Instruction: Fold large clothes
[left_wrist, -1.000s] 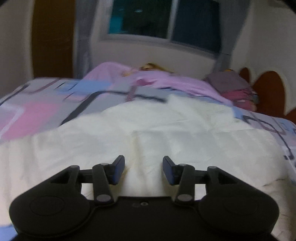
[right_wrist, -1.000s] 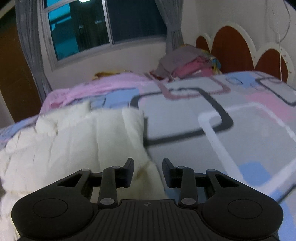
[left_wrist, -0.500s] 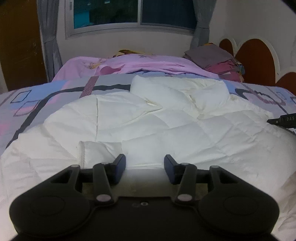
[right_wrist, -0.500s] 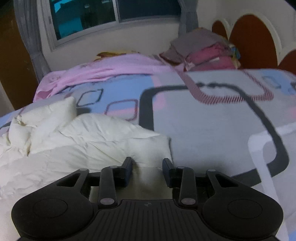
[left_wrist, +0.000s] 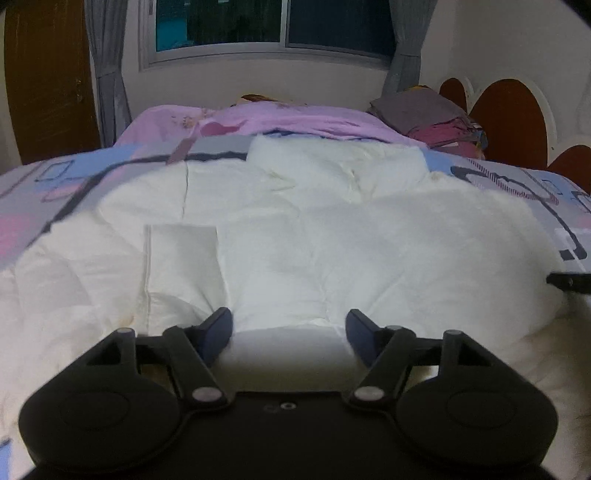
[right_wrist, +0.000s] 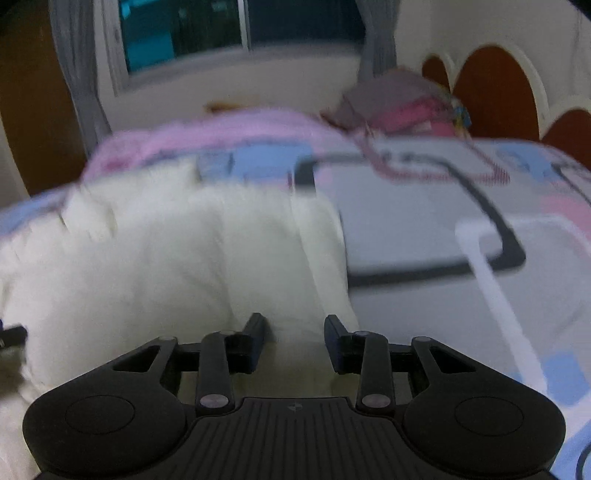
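A big white quilted garment (left_wrist: 332, 229) lies spread over the bed and fills the middle of the left wrist view. My left gripper (left_wrist: 290, 328) hangs low over its near edge. Its jaws are opening wide, and a fold of the white fabric lies between them without either pad pressing on it. In the blurred right wrist view the same garment (right_wrist: 184, 258) covers the left half. My right gripper (right_wrist: 295, 332) is at its right edge, shut on a thick fold that fills the narrow gap. The right gripper's tip (left_wrist: 569, 282) shows at the left view's right edge.
The garment rests on a patterned grey, blue and pink bedspread (right_wrist: 424, 229). A pink blanket (left_wrist: 277, 118) is bunched at the far side. Folded clothes (left_wrist: 432, 110) are stacked by the brown scalloped headboard (left_wrist: 509, 110). A window with grey curtains is behind.
The left gripper has sunk closer to the white garment and its jaws have spread much wider. The right gripper moved with its fold still between the jaws; its view is blurred.
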